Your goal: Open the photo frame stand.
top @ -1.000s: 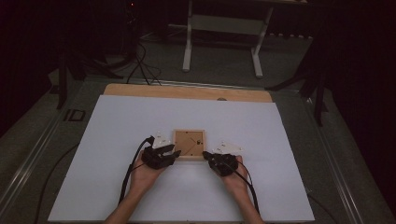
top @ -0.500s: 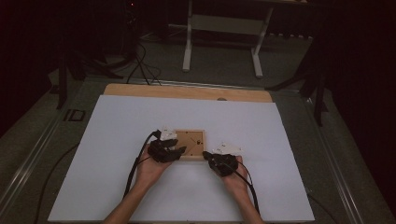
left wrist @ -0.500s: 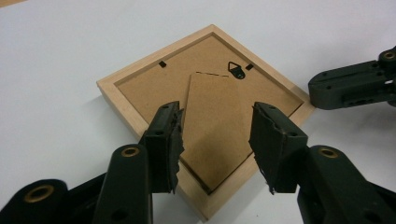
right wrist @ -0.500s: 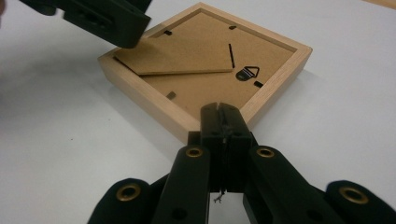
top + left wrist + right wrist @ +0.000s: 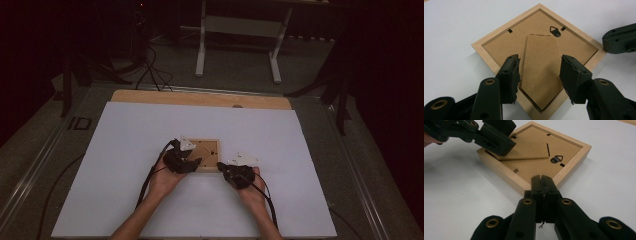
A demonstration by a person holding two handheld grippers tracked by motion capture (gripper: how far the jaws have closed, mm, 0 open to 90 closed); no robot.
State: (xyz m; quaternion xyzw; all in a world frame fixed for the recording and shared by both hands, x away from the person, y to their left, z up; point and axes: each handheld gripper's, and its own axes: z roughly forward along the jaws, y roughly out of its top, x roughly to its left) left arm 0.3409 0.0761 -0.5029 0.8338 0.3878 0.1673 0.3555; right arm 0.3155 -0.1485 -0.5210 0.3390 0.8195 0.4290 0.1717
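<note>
Left hand-held gripper (image 5: 539, 72) above frame (image 5: 499, 37)

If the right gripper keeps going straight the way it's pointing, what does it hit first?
Most likely the near corner of the wooden picture frame. The right gripper has its jaws shut, their tips right at that corner, so close that I cannot tell whether they already touch.

white sheet (image 5: 150, 145), wooden tabletop (image 5: 200, 98), metal stand (image 5: 240, 25)
</note>
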